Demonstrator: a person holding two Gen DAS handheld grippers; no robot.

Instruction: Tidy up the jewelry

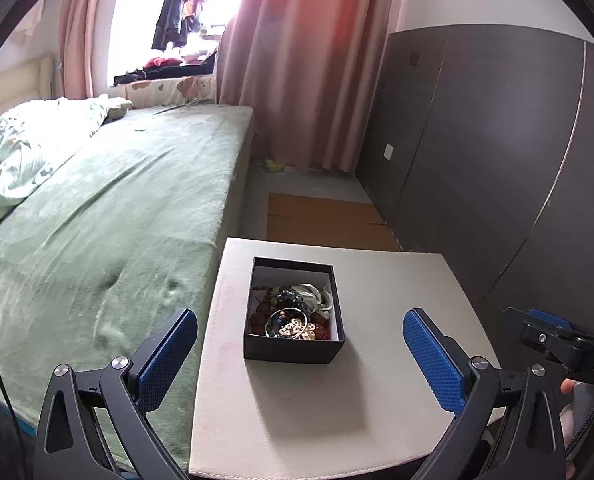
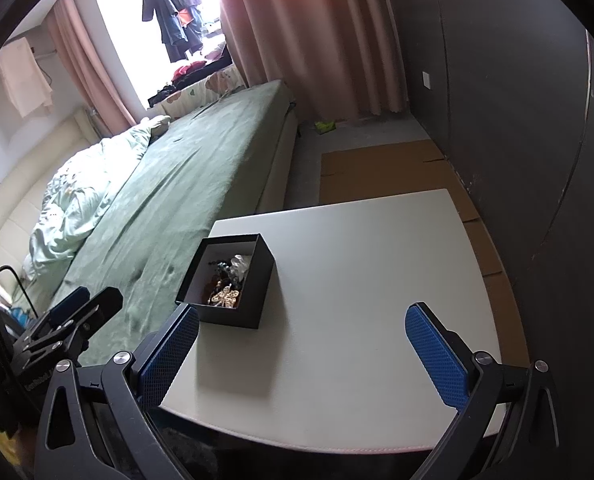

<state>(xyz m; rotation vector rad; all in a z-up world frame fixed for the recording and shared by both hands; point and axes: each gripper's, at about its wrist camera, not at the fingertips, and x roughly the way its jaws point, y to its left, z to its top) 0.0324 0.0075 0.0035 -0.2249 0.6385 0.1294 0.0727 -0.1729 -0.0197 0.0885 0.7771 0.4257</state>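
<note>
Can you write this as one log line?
left claw: open, empty | right claw: open, empty | box: on table, jewelry inside

A bed [image 1: 109, 216] with a green cover stood left of a small white table [image 1: 377, 400]. Pink curtains [image 1: 297, 60] framed a bright window where dark clothes [image 1: 181, 4] hung. A dark wardrobe [image 1: 497, 140] lined the right wall, with flattened cardboard [image 1: 321, 220] on the floor beside it.

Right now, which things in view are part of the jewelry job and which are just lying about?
Job:
black box on the white table
jewelry heaped inside it
left claw and right claw, both open and empty

Lying about:
green bed
pink curtains
cardboard on the floor
dark wardrobe
</note>
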